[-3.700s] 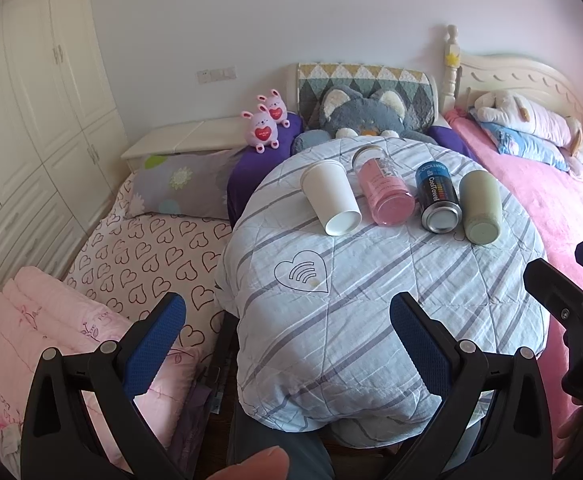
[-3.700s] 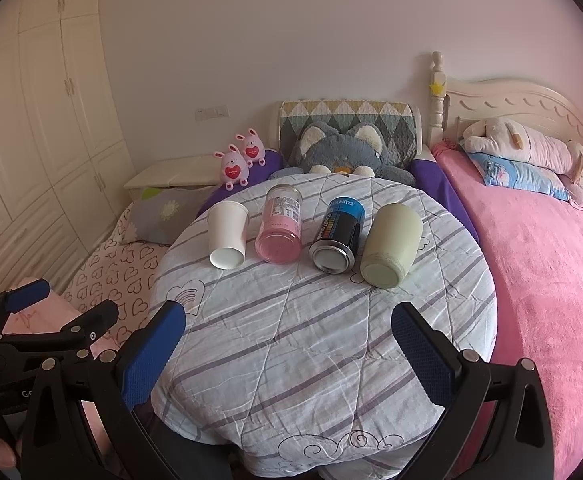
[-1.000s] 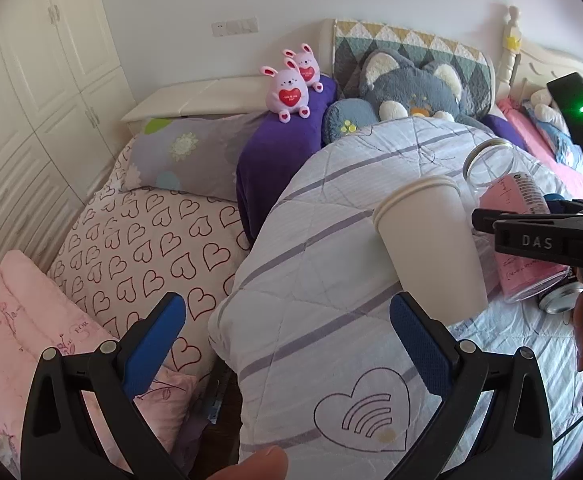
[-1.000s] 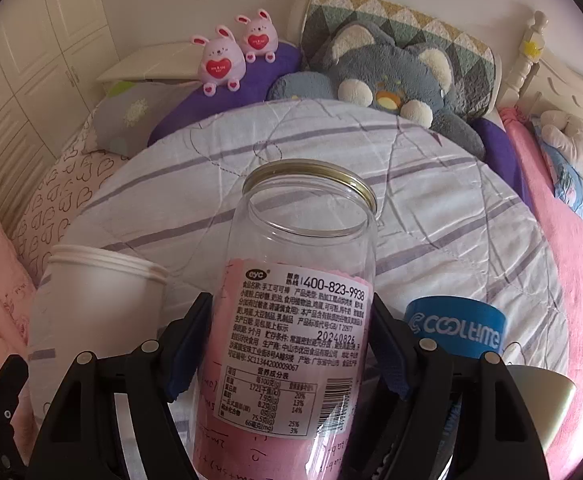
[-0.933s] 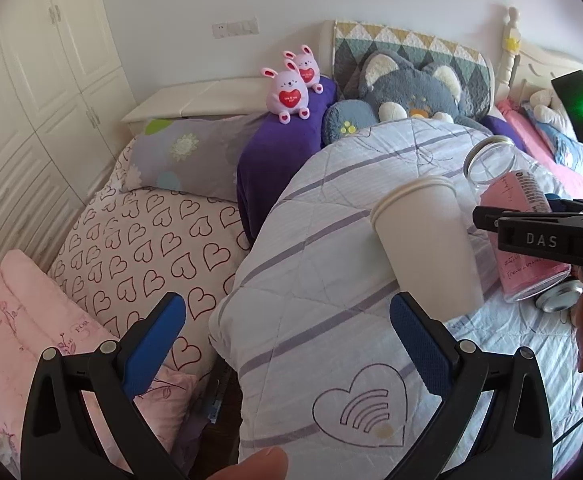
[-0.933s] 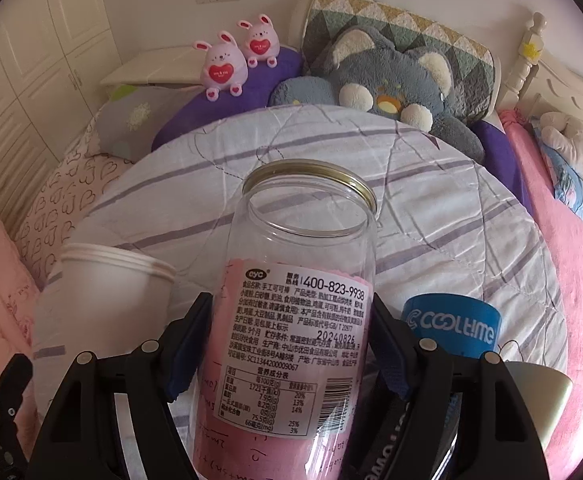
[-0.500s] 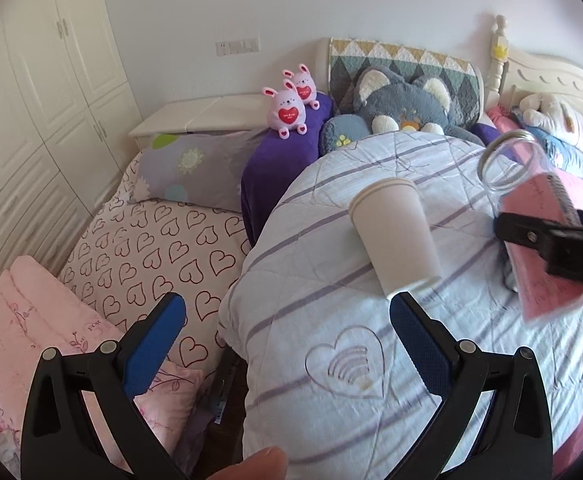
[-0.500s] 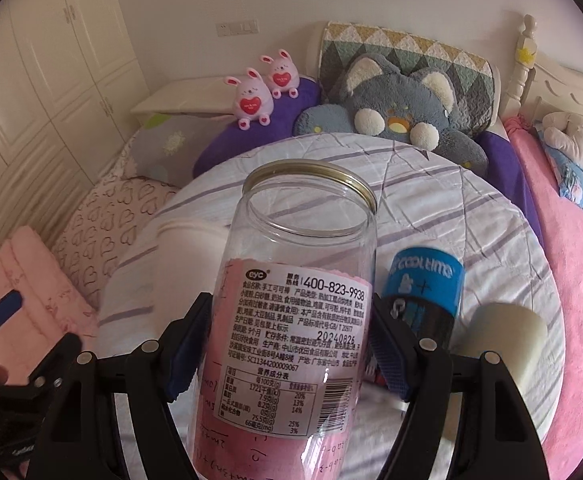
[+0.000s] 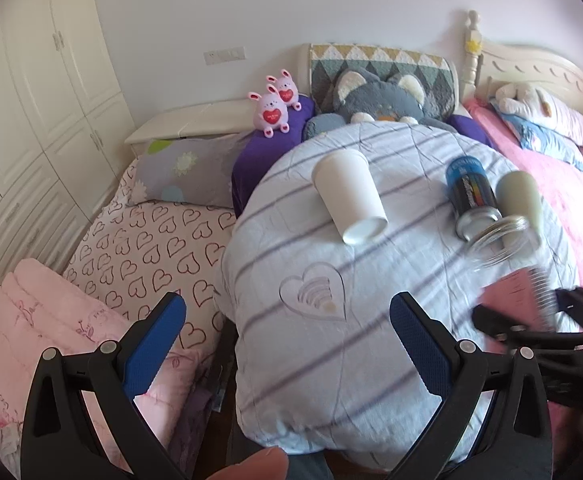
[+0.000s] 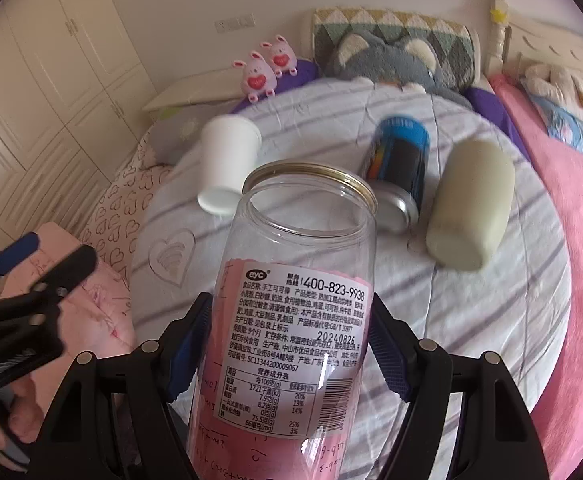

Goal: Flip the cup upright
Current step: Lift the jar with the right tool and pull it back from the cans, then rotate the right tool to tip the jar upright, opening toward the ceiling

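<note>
Bedroom setup here, with a round table (image 9: 371, 340) draped in a striped grey-blue quilt sitting right up against the beds. White wardrobe doors (image 9: 31, 80) are filling the left wall, and two pink bunny toys (image 9: 275, 102) plus a big grey cat plush (image 9: 383, 98) are sitting behind the table.

So I'm holding the clear plastic jar (image 10: 291, 320) in my right gripper (image 10: 291, 344). Both blue pads are pressing against its sides, squeezing right at the pink label, and its gold-rimmed mouth is pointing away from the camera. From my left wrist view the jar is showing up blurred at the right edge, hanging over the table's right side and tilting, mouth toward the far end.

My left gripper (image 9: 287, 340) is hanging wide open with nothing between its fingers, hovering at the near edge of the table, over the heart stitched into the quilt (image 9: 313, 292).

Everything else is lying on its side on the quilt: the white paper cup (image 9: 349, 196) with its narrow base pointing toward me, then the blue and black can (image 9: 471, 196), then a pale green cup (image 9: 519, 196) just beside the can. The paper cup is sitting well apart from the other two.

Can't tell whether the can and the green cup are actually touching.
</note>
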{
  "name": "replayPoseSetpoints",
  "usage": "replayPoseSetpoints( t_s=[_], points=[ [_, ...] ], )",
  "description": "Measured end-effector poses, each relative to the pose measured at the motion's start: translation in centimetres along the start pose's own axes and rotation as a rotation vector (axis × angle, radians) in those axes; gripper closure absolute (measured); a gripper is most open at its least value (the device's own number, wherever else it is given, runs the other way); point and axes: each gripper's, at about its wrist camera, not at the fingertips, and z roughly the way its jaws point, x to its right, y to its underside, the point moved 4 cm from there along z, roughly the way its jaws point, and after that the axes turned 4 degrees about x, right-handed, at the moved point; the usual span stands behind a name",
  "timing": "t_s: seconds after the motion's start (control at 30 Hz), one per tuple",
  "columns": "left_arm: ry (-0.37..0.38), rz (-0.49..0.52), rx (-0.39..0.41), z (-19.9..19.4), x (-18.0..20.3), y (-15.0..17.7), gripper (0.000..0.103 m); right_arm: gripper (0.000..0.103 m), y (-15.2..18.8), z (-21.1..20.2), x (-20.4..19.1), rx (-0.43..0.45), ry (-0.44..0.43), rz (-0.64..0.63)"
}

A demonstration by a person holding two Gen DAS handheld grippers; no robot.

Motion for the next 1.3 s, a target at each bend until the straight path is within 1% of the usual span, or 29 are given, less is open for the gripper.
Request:
replayPoseSetpoints(
  t_s=[0.1,0.2,0.27,0.3,0.33,0.4,0.63,0.7,0.8,0.9,1.0,1.13,1.3],
  points=[
    [0.004,0.007,-0.01,-0.8,0.3,0.9,0.0,0.028,1.1,1.9,0.0,-0.032,0.002,0.01],
    [0.0,0.011,-0.014,-1.4,0.5,1.7,0.0,0.028,1.5,3.9,0.0,-0.062,0.015,0.014],
    [-0.003,0.013,-0.015,-1.7,0.6,1.9,0.0,0.027,1.8,4.2,0.0,-0.067,0.017,0.011],
    [-0.006,0.014,-0.015,-1.8,0.6,2.0,0.0,0.026,1.7,4.3,0.0,-0.071,0.004,0.02],
    [-0.007,0.015,-0.013,-2.0,0.8,2.2,0.0,0.023,1.7,4.3,0.0,-0.074,0.004,0.022],
    [-0.005,0.016,-0.011,-2.4,1.0,2.3,0.0,0.022,1.7,4.0,-0.1,-0.071,0.001,0.012],
    [0.012,0.033,0.01,-3.8,1.9,2.2,0.0,0.019,2.3,-0.1,0.1,0.005,-0.027,0.023],
    [0.016,0.038,0.017,-4.3,2.3,2.2,0.0,0.017,2.3,-1.5,0.4,0.04,-0.035,0.041],
    [0.022,0.045,0.023,-4.9,2.8,2.3,0.0,0.016,2.7,-3.8,0.9,0.094,-0.046,0.074],
    [0.027,0.054,0.028,-5.6,3.5,2.4,0.0,0.016,3.5,-6.2,1.5,0.156,-0.04,0.104],
    [0.033,0.061,0.03,-6.1,4.2,2.5,0.0,0.016,4.2,-7.9,2.2,0.197,-0.03,0.134],
    [0.033,0.074,0.029,-6.7,5.2,2.7,0.0,0.016,5.8,-9.5,3.4,0.229,-0.019,0.181],
    [0.034,0.08,0.016,-7.1,6.7,2.9,0.0,0.016,7.1,-9.7,5.1,0.229,-0.03,0.226]
  ],
)
